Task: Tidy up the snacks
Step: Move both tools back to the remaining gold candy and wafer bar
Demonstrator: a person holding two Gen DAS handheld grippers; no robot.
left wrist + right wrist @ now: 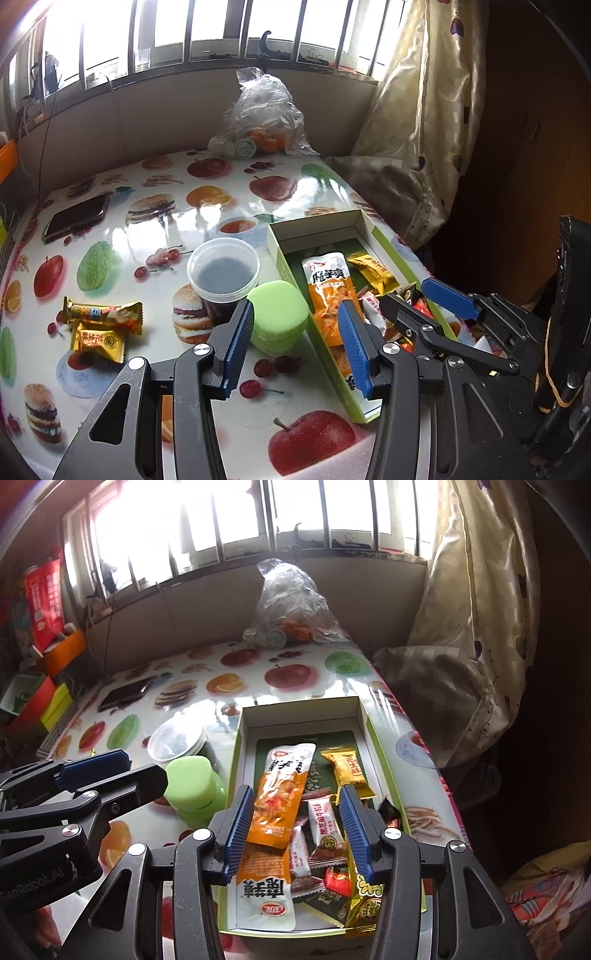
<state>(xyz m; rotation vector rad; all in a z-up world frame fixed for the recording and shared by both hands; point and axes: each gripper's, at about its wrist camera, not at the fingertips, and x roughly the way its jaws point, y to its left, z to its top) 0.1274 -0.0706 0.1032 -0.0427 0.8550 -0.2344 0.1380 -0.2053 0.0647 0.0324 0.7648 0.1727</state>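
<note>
A green-edged cardboard box (380,746) (280,254) sits at the table's right side and holds several snack packets, among them a long orange packet (280,794) (328,291) and a gold candy (349,771) (373,273). Two gold snack packets (101,325) lie loose on the table at the left. My left gripper (295,328) is open and empty, low over the table beside the box, near a green lidded jar (279,314). My right gripper (297,816) is open and empty, hovering over the box's snacks; it also shows in the left wrist view (417,299).
A clear plastic cup (223,269) stands next to the green jar (194,786). A phone (75,218) lies at the far left. A plastic bag with oranges (262,118) sits by the wall. A curtain (417,110) hangs at the right. Coloured bins (40,698) stand left of the table.
</note>
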